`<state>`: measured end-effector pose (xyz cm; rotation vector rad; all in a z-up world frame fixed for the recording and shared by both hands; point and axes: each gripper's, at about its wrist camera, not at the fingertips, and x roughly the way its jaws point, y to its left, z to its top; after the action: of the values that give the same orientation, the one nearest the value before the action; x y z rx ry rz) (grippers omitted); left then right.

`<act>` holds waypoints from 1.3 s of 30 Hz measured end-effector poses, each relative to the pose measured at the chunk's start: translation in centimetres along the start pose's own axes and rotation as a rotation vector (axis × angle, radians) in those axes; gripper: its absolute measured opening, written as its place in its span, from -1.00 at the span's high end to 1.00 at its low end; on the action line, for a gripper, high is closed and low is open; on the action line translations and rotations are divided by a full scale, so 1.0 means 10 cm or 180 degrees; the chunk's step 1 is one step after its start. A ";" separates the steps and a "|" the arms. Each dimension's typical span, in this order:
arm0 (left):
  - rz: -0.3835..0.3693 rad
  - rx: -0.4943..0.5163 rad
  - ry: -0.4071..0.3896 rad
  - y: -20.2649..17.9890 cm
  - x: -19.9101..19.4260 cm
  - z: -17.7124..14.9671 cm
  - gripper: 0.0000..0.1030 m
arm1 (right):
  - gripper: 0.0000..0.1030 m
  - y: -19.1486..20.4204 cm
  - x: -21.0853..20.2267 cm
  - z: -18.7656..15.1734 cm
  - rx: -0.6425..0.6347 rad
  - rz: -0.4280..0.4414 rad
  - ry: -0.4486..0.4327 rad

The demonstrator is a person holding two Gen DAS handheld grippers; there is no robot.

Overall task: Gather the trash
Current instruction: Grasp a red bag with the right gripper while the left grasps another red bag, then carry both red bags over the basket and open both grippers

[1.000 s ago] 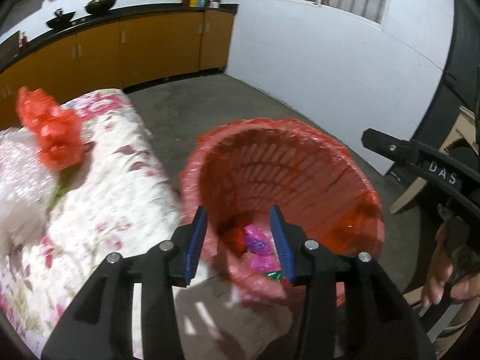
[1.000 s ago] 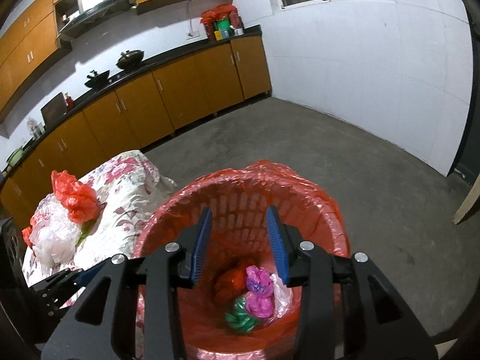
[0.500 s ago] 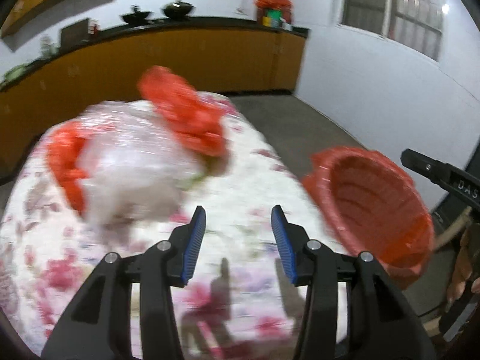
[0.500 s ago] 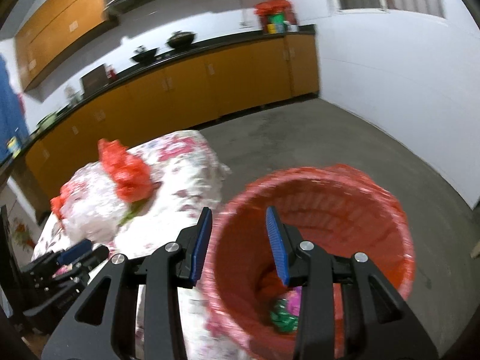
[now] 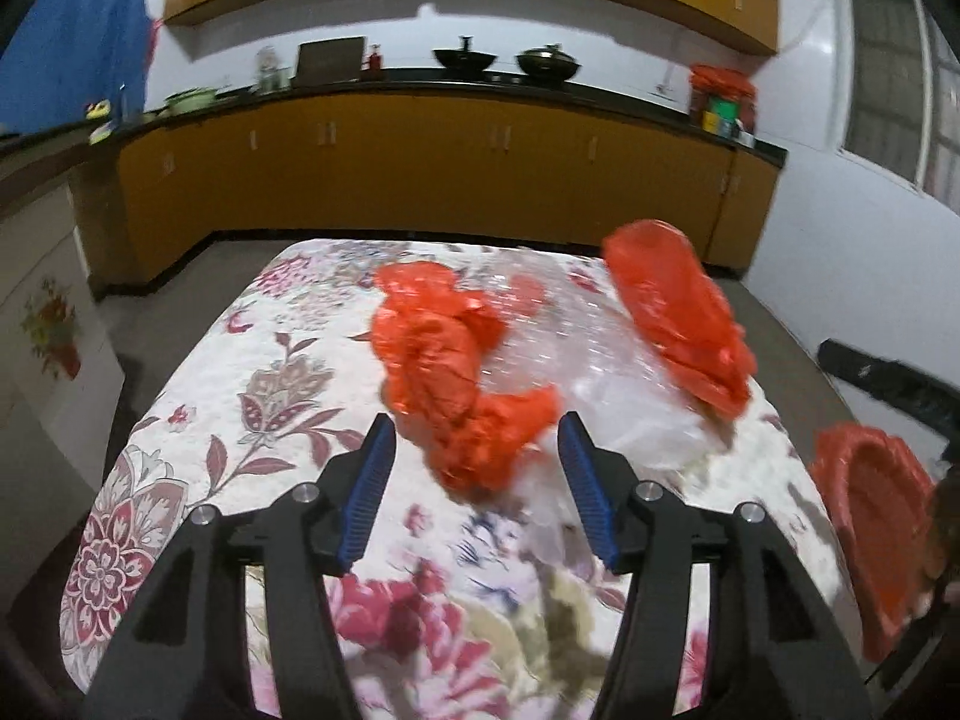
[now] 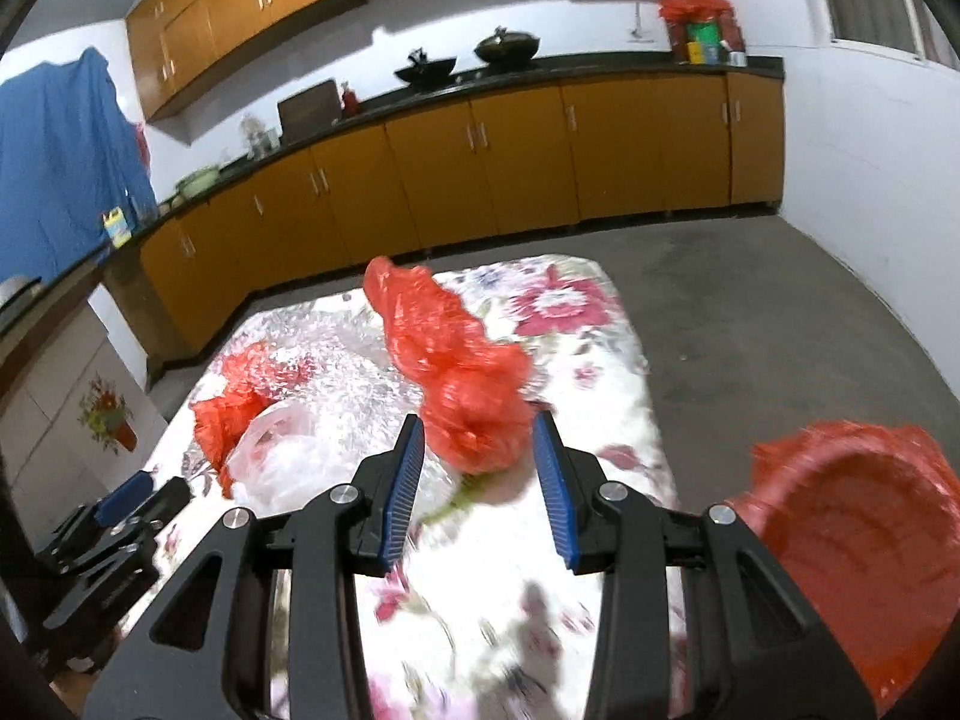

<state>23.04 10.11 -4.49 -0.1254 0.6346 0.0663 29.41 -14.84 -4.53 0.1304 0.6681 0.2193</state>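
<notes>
Crumpled trash lies on a table with a floral cloth (image 5: pixel 252 396). In the left wrist view a red plastic bag (image 5: pixel 456 372) lies just ahead of my open, empty left gripper (image 5: pixel 477 492), beside clear plastic wrap (image 5: pixel 606 372) and a second red bag (image 5: pixel 678 318). In the right wrist view my open, empty right gripper (image 6: pixel 477 480) faces that second red bag (image 6: pixel 462 378), with the clear wrap (image 6: pixel 324 396) and first red bag (image 6: pixel 240 396) to its left. The red-lined basket bin (image 6: pixel 858 546) stands off the table's right edge; it also shows in the left wrist view (image 5: pixel 870 534).
Orange kitchen cabinets (image 6: pixel 480 168) with a black counter run along the far wall. Grey concrete floor (image 6: pixel 780 312) lies right of the table. The left gripper's body (image 6: pixel 102 534) shows at the right wrist view's lower left. A white cabinet (image 5: pixel 48 336) stands at the left.
Both grippers swung left from above the bin to face the table. The trash pile has come close in front of both. The bin now sits at the right edge of each view.
</notes>
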 end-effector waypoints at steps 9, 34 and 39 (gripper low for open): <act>0.0047 -0.0259 0.0020 0.22 0.27 0.10 -0.21 | -0.13 0.16 0.60 0.07 -0.0172 -0.0153 0.0103; -0.0115 -0.0369 0.0267 0.28 0.59 0.05 0.60 | 0.50 -0.15 0.11 -0.16 0.0049 0.0021 0.0110; -0.0124 -0.0374 0.0181 0.34 0.33 0.04 0.61 | 0.50 -0.25 -0.14 -0.21 0.0112 0.0016 0.0057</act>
<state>25.60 13.60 -6.51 -0.2537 0.6850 0.0626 27.43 -17.54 -5.84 0.1641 0.6898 0.2139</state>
